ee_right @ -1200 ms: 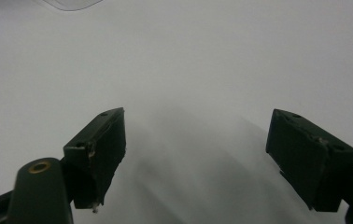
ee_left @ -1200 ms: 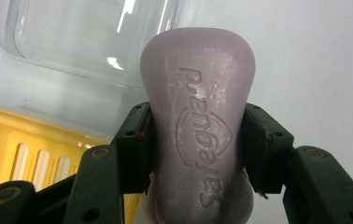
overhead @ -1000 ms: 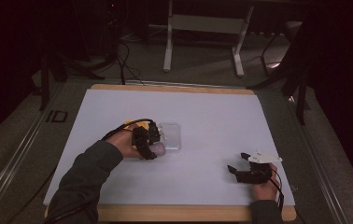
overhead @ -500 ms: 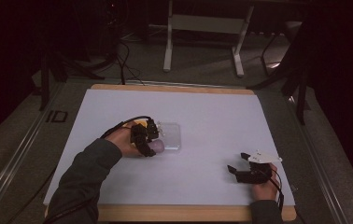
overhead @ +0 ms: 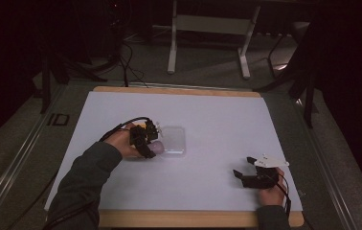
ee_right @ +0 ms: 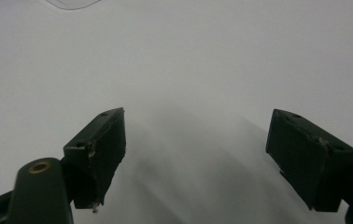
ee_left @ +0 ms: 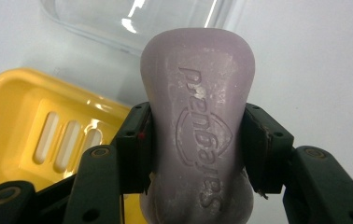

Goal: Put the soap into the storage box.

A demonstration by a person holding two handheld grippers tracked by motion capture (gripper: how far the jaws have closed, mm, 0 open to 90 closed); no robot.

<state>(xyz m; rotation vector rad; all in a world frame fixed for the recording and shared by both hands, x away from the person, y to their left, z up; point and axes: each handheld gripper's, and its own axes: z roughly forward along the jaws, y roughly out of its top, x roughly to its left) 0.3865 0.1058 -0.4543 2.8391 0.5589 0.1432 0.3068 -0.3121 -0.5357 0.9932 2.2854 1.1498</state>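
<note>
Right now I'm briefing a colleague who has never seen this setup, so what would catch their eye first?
First the pale purple soap bar, embossed with lettering, clamped between the jaws of the left gripper at the left-centre of the white table. Under and beside it lies a bright yellow slotted soap dish, with a clear plastic lid just beyond. The right gripper rests near the table's front right, jaws wide apart and holding nothing.

The soap bar (ee_left: 197, 126) is pale lilac with embossed lettering. At its nine o'clock lies a bright yellow slotted dish (ee_left: 39, 135); at twelve, a clear colourless lid (ee_left: 132, 21) on the white sheet (overhead: 227, 120).
</note>
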